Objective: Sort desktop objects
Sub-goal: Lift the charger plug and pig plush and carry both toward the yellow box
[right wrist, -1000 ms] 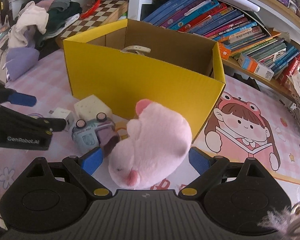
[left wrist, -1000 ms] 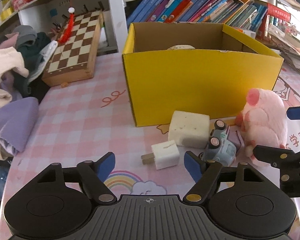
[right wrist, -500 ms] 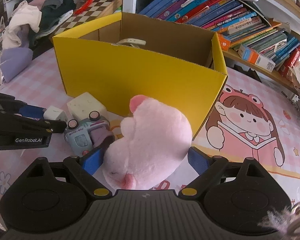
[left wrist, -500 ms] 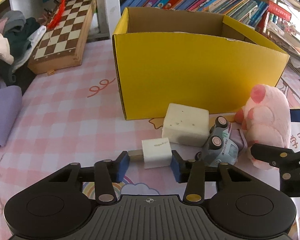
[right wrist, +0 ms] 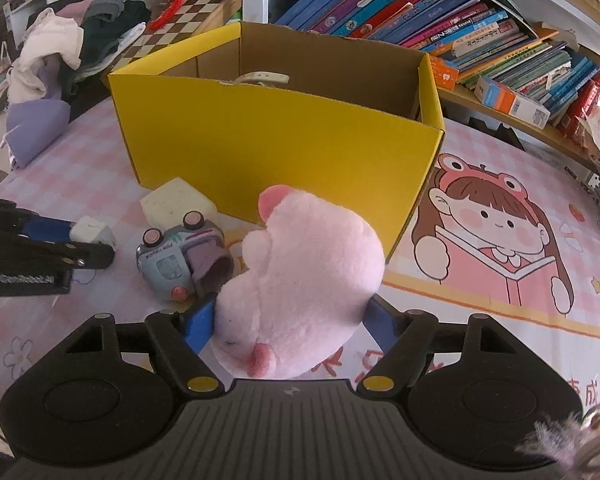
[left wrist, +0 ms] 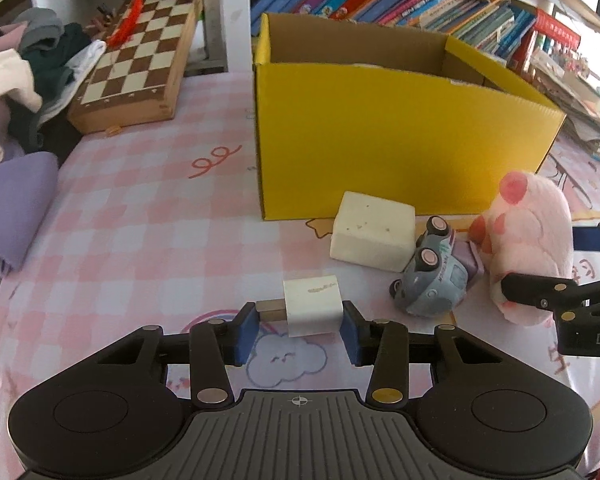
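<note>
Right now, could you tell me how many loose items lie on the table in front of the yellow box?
4: a charger between the left gripper's fingers, a foam block, a toy car, and a plush toy in the right gripper. Others may be hidden.

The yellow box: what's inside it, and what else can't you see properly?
- Yellow box: in the right wrist view its front wall hides the bottom; only a cream strap peeks out.
- Toy car: its front is hidden behind the pink plush toy and purple cloth.
- Books: titles too small and blurred in both views.

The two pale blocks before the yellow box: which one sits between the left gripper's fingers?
The small charger with metal prongs, not the bigger speckled foam block against the box.
</note>
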Available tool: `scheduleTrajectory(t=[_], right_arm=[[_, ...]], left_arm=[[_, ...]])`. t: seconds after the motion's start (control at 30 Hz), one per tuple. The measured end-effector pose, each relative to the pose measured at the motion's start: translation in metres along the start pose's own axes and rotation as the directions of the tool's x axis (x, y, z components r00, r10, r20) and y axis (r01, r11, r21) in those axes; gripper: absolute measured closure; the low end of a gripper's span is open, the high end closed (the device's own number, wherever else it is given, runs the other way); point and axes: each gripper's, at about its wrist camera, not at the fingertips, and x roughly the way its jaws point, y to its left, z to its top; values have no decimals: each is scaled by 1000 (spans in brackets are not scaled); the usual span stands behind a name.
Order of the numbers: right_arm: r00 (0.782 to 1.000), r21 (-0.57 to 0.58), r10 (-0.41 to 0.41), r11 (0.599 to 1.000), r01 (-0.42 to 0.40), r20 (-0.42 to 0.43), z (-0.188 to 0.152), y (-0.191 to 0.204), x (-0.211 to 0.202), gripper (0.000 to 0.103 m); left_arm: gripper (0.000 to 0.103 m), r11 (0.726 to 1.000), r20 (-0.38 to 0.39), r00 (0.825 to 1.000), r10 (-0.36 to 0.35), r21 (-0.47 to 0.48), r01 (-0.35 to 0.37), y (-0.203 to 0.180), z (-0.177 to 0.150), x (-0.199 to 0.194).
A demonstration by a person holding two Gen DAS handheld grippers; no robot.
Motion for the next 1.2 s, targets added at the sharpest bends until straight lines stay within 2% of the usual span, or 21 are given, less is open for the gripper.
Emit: scheduleTrajectory(t=[0.77, 1.2], right_arm=[[998, 16, -16, 1000, 15, 66, -12, 1, -44, 30], [978, 25, -29, 999, 25, 205, 26, -18, -74, 30]], left_arm=[[61, 999, 146, 989, -37, -11, 39, -6, -6, -64], [61, 998, 287, 956, -61, 1, 63, -8, 28, -98]])
